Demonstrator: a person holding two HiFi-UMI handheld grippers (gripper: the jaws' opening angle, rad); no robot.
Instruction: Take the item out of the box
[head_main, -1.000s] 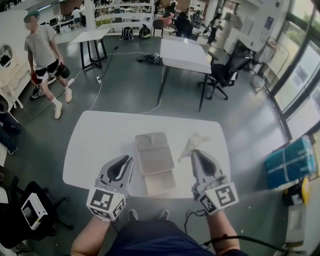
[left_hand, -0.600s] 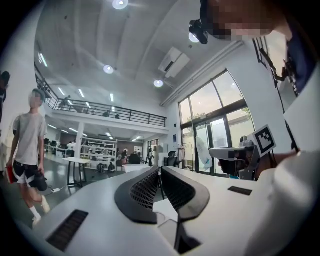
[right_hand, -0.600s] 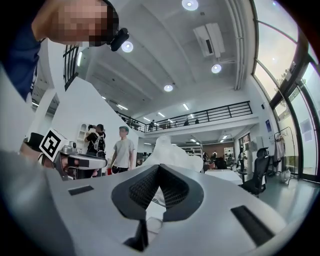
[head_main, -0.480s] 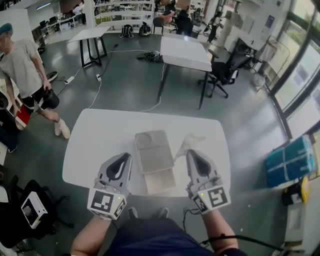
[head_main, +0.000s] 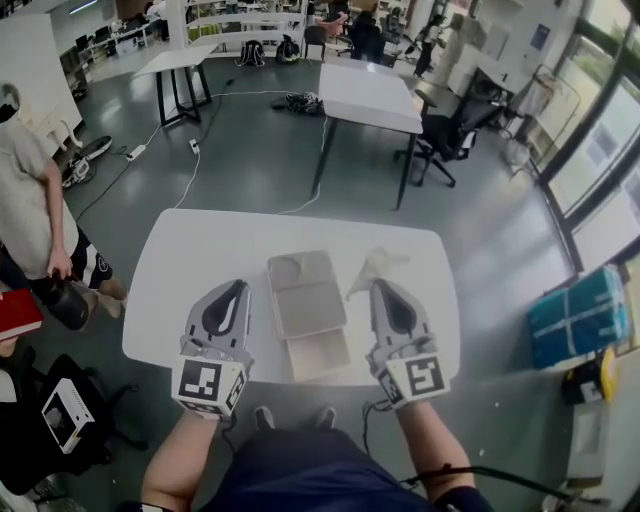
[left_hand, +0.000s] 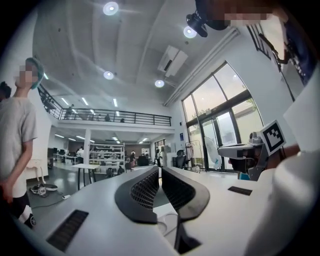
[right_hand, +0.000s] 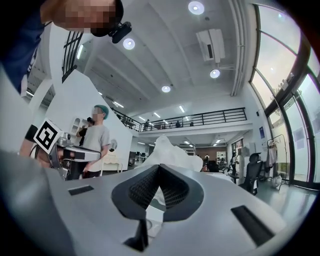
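A flat tan box (head_main: 306, 296) lies open in the middle of the white table (head_main: 200, 262), its grey top part bearing a round recess and a tan tray (head_main: 320, 356) at its near end. My left gripper (head_main: 237, 288) (left_hand: 160, 171) hovers left of the box, shut with nothing between its pads. Right of the box, my right gripper (head_main: 382, 286) (right_hand: 158, 167) is shut on a crumpled white wrapping (head_main: 374, 266) (right_hand: 167, 152) that sticks up beyond its tips.
A person (head_main: 28, 215) stands close to the table's left end with a black object in hand. A black chair with a white box (head_main: 63, 420) is at the near left. Behind stand another white table (head_main: 368, 98), an office chair (head_main: 450, 140) and a blue package (head_main: 580, 318).
The person at the left has walked nearer to the table. Both grippers have shifted a little toward me and the box; the wrapping stays at the right gripper's tips.
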